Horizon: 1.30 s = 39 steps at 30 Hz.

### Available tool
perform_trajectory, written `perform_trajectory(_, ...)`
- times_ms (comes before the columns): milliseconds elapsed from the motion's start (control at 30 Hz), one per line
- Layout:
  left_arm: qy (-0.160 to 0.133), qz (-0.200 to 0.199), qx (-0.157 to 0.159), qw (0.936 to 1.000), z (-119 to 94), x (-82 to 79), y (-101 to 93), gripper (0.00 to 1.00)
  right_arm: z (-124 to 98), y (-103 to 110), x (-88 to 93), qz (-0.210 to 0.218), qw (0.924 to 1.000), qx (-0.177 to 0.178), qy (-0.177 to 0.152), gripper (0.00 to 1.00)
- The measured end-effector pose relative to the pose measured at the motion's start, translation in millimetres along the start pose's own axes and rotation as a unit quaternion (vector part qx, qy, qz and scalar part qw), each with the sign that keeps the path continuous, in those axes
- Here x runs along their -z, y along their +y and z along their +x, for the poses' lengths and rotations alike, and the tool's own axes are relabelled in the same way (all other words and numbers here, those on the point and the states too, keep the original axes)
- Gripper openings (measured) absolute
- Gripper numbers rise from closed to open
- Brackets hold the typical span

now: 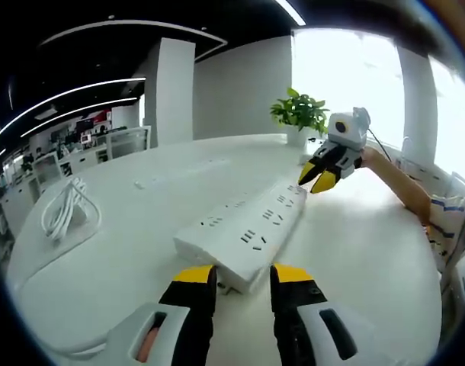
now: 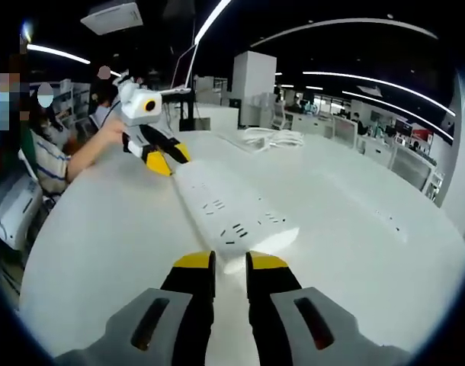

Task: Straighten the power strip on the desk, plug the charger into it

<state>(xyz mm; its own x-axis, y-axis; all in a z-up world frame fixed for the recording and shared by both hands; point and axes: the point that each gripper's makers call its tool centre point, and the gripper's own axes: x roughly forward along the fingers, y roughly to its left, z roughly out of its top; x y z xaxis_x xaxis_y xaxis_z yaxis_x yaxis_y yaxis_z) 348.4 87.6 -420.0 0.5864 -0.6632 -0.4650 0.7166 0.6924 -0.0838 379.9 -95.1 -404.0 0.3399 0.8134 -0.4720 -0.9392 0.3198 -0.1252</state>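
Observation:
A long white power strip [image 1: 244, 229] lies at a slant on the white desk [image 1: 126, 259]. My left gripper [image 1: 243, 274] is open, its yellow tips just short of the strip's near end, and nothing is between them. My right gripper [image 1: 316, 179] hovers at the strip's far end. In the right gripper view the power strip [image 2: 232, 217] runs away from my right gripper [image 2: 230, 263], whose jaws stand a narrow gap apart at its end. My left gripper [image 2: 168, 158] is at the other end. A coiled white charger cable [image 1: 65, 210] lies apart from the strip, also visible as the coil [image 2: 270, 137].
A potted green plant [image 1: 299, 110] stands at the desk's far edge by the window. The person's forearm [image 1: 400, 183] reaches over the desk. A flat cover strip [image 1: 179, 171] is set into the desk top. Office desks and chairs [image 2: 370, 133] lie beyond.

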Motion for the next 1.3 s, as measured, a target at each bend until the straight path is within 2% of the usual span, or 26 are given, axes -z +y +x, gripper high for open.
perform_trajectory(633,-0.007,0.006,-0.005,0.9999,-3.9,-5.9,0.0,0.28,-18.9,-24.9,2.4,0.035,0.9973,0.062,0.017,0.15)
perform_trajectory(833,-0.024,0.000,-0.008,0.9997,-7.9,-14.0,0.9,0.27,-23.6,-30.9,5.4,0.053,0.9953,0.078,0.021,0.15)
perform_trajectory(1133,-0.023,0.002,-0.005,0.9997,-6.6,-13.1,-2.6,0.27,-46.9,-48.8,11.2,0.074,0.9896,0.120,0.030,0.15)
perform_trajectory(1300,-0.022,0.002,-0.004,0.9997,-6.4,-12.8,-2.8,0.27,-59.7,-61.3,17.4,0.095,0.9832,0.152,0.035,0.15)
